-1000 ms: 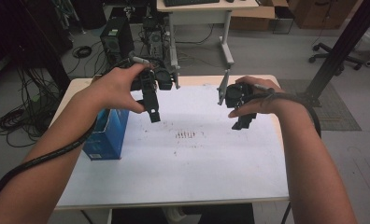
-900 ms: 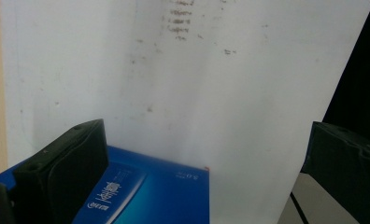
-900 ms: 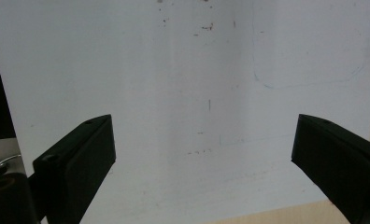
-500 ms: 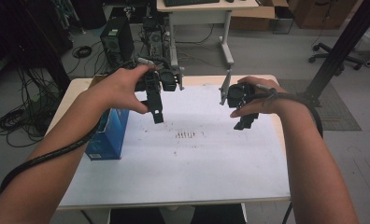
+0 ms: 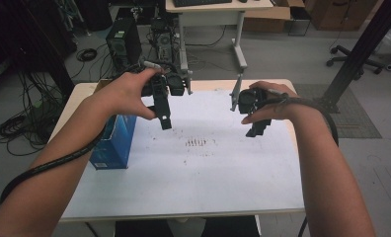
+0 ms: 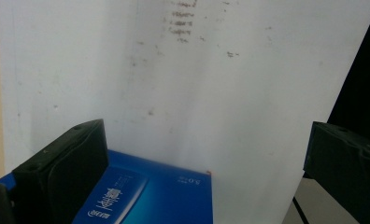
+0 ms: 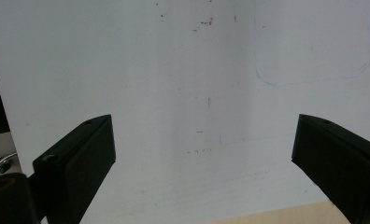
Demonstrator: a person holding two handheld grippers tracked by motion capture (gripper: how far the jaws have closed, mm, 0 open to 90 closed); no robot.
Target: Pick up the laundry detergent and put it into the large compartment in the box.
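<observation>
We hold both grippers above the white table (image 5: pixel 193 187), and nothing is grasped yet, so the work looks barely begun. Our left gripper (image 6: pixel 204 163) has its jaws spread wide and looks down on the blue box (image 6: pixel 174 200), which stands at the table's left edge (image 5: pixel 113 140); judging by that view, the box is what we are about to take. The box appears closed, so we cannot tell what is inside. Our right gripper (image 7: pixel 202 163) also stands wide open, empty, over bare tabletop toward the right edge, well apart from the box. Closing in on the box and lifting it is still ahead.
</observation>
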